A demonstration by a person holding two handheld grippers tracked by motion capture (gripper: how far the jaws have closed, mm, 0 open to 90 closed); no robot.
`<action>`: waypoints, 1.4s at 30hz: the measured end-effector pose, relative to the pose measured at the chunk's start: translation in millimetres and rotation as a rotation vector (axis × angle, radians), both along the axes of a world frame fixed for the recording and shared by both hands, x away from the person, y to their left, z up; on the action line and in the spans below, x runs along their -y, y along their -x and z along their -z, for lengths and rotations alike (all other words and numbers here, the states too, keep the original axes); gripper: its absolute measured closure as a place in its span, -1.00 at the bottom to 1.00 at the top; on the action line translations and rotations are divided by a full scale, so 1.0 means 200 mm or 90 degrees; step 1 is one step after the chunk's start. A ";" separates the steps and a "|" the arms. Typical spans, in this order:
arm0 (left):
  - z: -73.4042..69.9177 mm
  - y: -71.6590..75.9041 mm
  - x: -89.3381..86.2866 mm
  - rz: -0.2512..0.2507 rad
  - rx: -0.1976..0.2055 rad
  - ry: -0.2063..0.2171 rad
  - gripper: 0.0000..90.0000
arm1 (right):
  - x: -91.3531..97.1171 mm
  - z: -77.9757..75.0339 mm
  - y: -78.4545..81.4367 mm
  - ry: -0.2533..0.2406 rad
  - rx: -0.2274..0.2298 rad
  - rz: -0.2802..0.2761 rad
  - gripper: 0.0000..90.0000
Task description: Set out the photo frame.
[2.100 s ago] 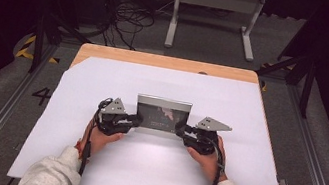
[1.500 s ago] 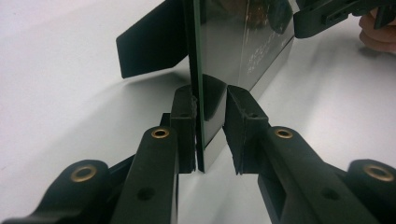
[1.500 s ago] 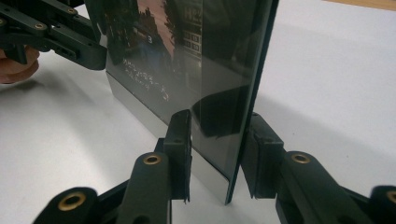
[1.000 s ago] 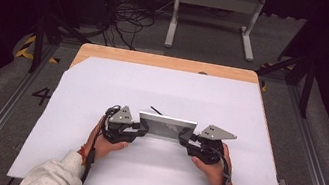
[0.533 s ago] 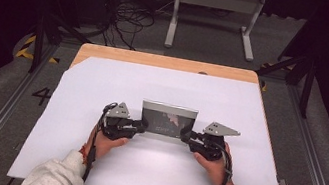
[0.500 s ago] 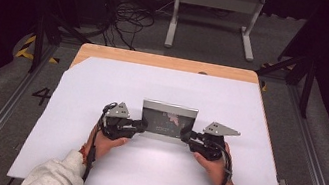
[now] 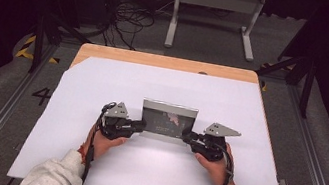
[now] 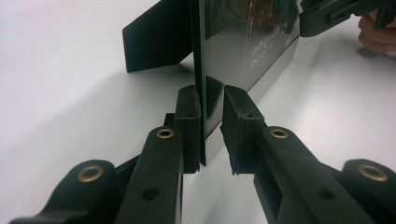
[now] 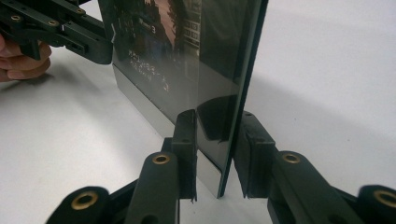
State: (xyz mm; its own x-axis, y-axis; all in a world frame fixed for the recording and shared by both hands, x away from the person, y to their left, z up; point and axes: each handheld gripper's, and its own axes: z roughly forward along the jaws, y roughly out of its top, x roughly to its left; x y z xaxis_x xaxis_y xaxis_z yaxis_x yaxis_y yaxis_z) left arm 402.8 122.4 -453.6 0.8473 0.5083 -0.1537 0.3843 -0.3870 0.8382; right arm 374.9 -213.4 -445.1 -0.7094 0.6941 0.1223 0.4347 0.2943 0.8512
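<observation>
A wooden table [image 7: 167,62] carries a large white sheet [image 7: 149,171] that hides nearly all of its top, leaving bare wood along the far edge and at the far left corner; the sheet's near edge is cut off by the person's sleeves at the bottom of the high view. Near the middle of the sheet stands a glass picture frame [image 7: 168,118], upright on its lower edge, with a dark glossy face and a pale band along its bottom. The print on the face is too small and too blurred by reflections to read. In the left gripper view a black prop [image 8: 156,39] juts from the back of the frame to the sheet, its top cut off by the picture's edge. The left gripper [image 7: 139,126] is at the frame's lower left corner: one jaw lies against the back of the glass, while a gap shows between the other jaw and the front face, so the jaws stand apart around the edge without pinching it. The right gripper [image 7: 189,137] is at the lower right corner, both jaws straddling the edge with gaps visible on either side, likewise parted. The hands behind both grippers are partly covered by them.
</observation>
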 end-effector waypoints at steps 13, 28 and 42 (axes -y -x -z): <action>-0.01 0.01 -0.01 0.010 -0.027 0.005 0.73 | 0.01 -0.01 0.01 -0.014 -0.022 -0.004 0.62; -0.02 0.03 -0.01 0.002 0.002 -0.005 0.68 | -0.01 -0.01 0.03 0.012 -0.001 0.001 0.57; -0.07 0.08 -0.04 -0.006 0.069 -0.067 0.52 | -0.03 -0.06 0.07 0.070 0.047 -0.002 0.50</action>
